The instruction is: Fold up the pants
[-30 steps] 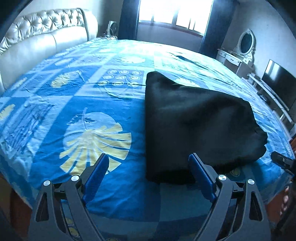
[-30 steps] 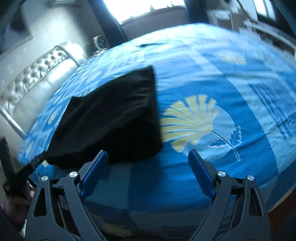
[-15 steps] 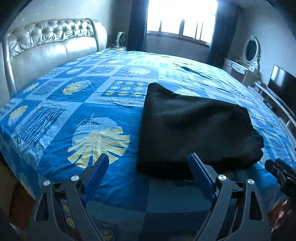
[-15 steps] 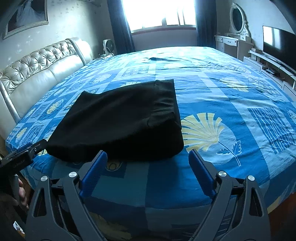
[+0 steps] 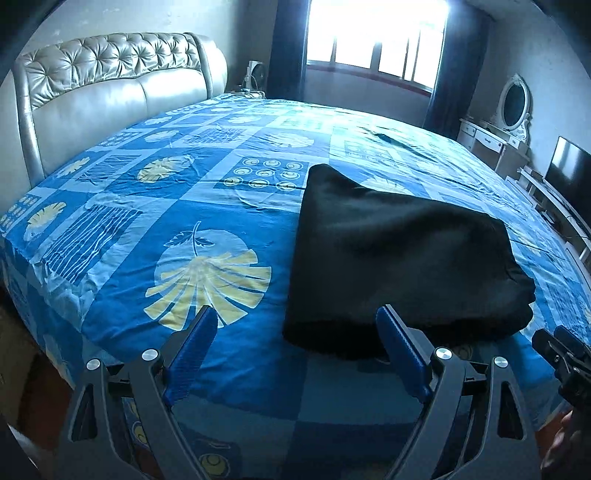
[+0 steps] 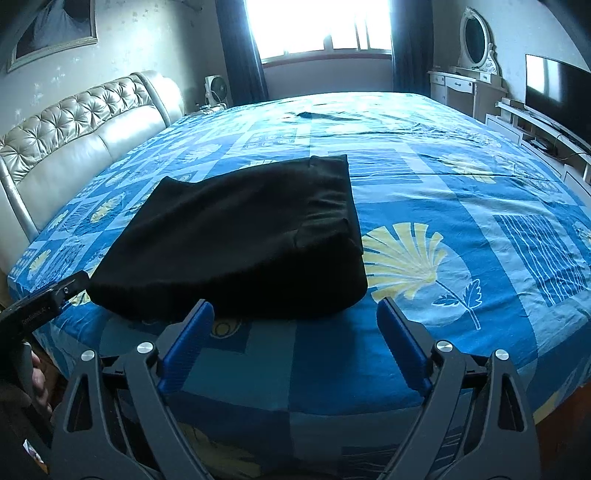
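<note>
The black pants [image 5: 399, 258] lie folded into a compact stack near the front edge of the bed [image 5: 207, 236]; they also show in the right wrist view [image 6: 236, 236]. My left gripper [image 5: 295, 332] is open and empty, hovering above the bed's front edge at the stack's near left corner. My right gripper [image 6: 295, 325] is open and empty, back from the stack's near right corner. Neither touches the pants. The right gripper's tip [image 5: 561, 350] shows at the right edge of the left wrist view, the left gripper's tip [image 6: 48, 302] at the left edge of the right wrist view.
The bed has a blue patterned sheet and a padded headboard [image 5: 110, 96] on the left. A window [image 6: 317, 26] is behind it. A dresser with mirror [image 6: 465, 77] and a TV [image 6: 554, 92] stand on the right. A small dark item [image 6: 325, 116] lies on the far sheet.
Both grippers have drawn back and risen from the folded pants, so more of the bed and room shows. The pants have not moved.
</note>
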{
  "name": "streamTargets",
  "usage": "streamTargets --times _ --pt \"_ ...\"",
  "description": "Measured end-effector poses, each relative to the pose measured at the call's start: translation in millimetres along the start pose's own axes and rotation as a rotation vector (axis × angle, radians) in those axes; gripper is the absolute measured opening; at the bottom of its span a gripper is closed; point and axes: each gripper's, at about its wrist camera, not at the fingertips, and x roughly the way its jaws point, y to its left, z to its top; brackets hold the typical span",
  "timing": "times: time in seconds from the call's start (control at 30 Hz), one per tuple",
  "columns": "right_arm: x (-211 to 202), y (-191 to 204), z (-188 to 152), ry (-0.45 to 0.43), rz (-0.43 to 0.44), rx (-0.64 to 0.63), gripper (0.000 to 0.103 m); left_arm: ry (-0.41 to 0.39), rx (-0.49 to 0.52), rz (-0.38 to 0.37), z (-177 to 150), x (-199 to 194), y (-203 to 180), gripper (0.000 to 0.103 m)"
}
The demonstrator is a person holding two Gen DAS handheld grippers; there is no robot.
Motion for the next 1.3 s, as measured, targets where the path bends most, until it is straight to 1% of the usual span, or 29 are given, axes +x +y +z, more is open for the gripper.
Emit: streamTargets --times 0.3,0.47,0.57,0.8,1.03,1.17,1.3 --pt "1 0 -1 0.001 0.001 0.001 0.090 -0.007 -0.004 0.007 0 -2 -1 0.087" --pt "1 1 -1 0.002 0.001 0.001 0.090 -0.010 0.001 0.029 1 -3 -3 0.087" --pt "2 0 -2 0.004 0.002 0.000 0.090 -0.014 0.005 0.054 2 -3 -4 0.087" --pt "3 0 -3 0.006 0.004 0.002 0.090 -0.036 0.033 0.078 5 -6 -5 0.087" --pt "4 0 -4 0.009 0.008 0.002 0.090 -0.035 0.061 0.092 4 -4 -9 0.087" --pt "5 -1 -3 0.013 0.013 0.002 0.090 -0.054 0.071 0.116 4 -6 -11 0.087" --pt "5 -1 -3 0.013 0.014 0.002 0.090 -0.071 0.087 0.163 4 -8 -13 0.087"
